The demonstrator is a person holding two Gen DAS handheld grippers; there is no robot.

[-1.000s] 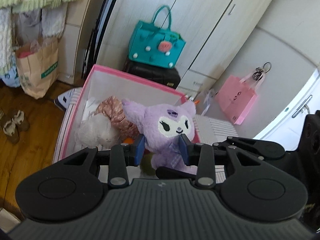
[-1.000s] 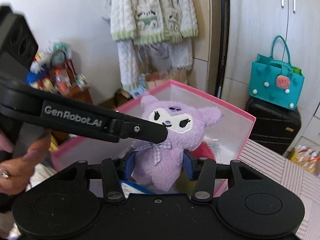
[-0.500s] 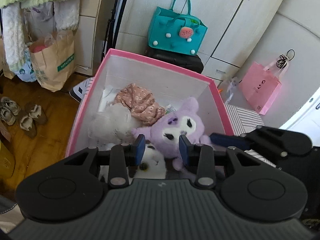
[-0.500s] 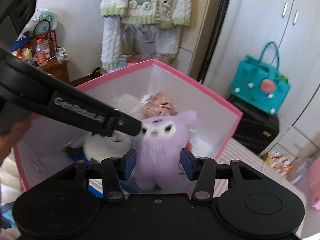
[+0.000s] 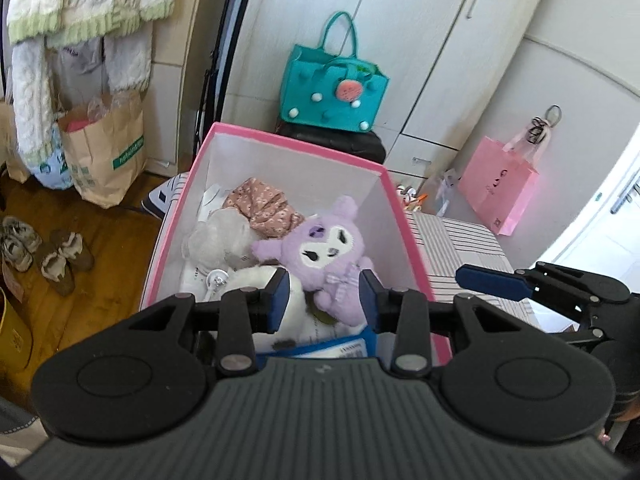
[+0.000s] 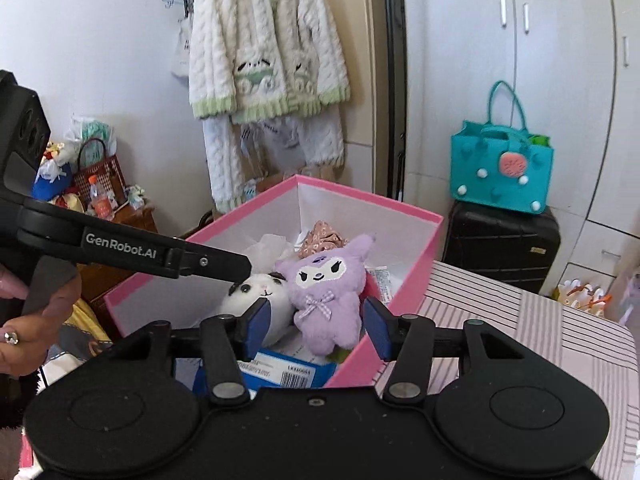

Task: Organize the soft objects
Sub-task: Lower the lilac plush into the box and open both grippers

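Purple fluffy plush doll with white face (image 5: 326,254) is seen lying in the pink-rimmed white storage box (image 5: 394,208), released. Left tool (image 5: 323,300) and right tool (image 6: 316,322): jaws apart, opening, nothing clamped. Risk: doll snagged on withdrawal, dragged over the rim.

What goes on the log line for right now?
purple plush toy: lying in pink box | left gripper: opening, empty | right gripper: opening, empty

Both wrist cameras angled down from close above, sharing the pink box (image 5: 394,196) at centre frame, teal bag (image 6: 502,170) behind
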